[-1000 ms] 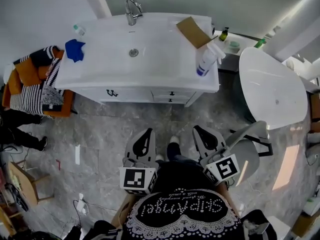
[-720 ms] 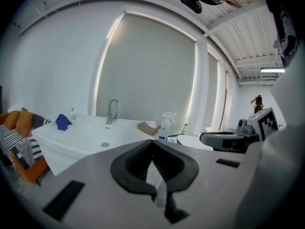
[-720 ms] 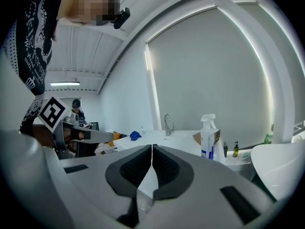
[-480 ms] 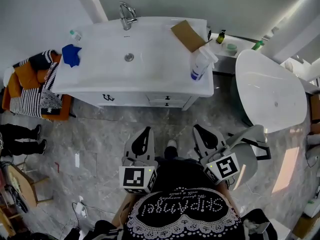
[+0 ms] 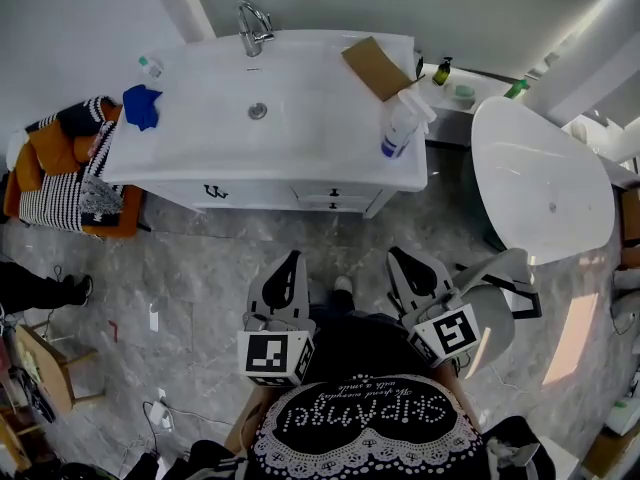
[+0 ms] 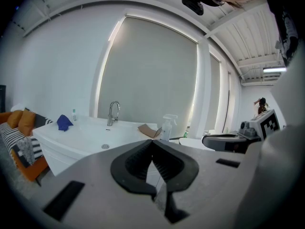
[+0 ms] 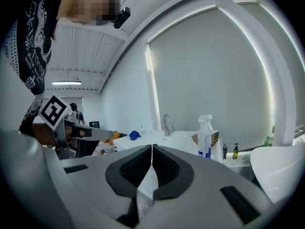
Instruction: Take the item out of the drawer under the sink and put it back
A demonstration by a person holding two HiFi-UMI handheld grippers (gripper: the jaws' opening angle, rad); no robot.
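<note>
The white sink vanity (image 5: 300, 143) stands ahead of me, its drawers (image 5: 335, 200) all closed in the front under the basin. In the head view both grippers hang low, well short of the vanity, above the grey marble floor. My left gripper (image 5: 294, 260) is shut with nothing between its pads, and its jaws meet in the left gripper view (image 6: 152, 143). My right gripper (image 5: 397, 256) is also shut and empty, with the same closed seam in the right gripper view (image 7: 152, 148). No drawer item is visible.
On the vanity top are a faucet (image 5: 252, 26), a blue cloth (image 5: 141, 105), a spray bottle (image 5: 398, 128) and a cardboard box (image 5: 375, 66). A white bathtub (image 5: 545, 183) sits to the right. A seat with striped cushions (image 5: 60, 173) and a person's foot (image 5: 72, 288) are on the left.
The vanity has slid a little left and up in the head view. The person's legs at the left edge have drawn back. Both grippers stay shut in place.
</note>
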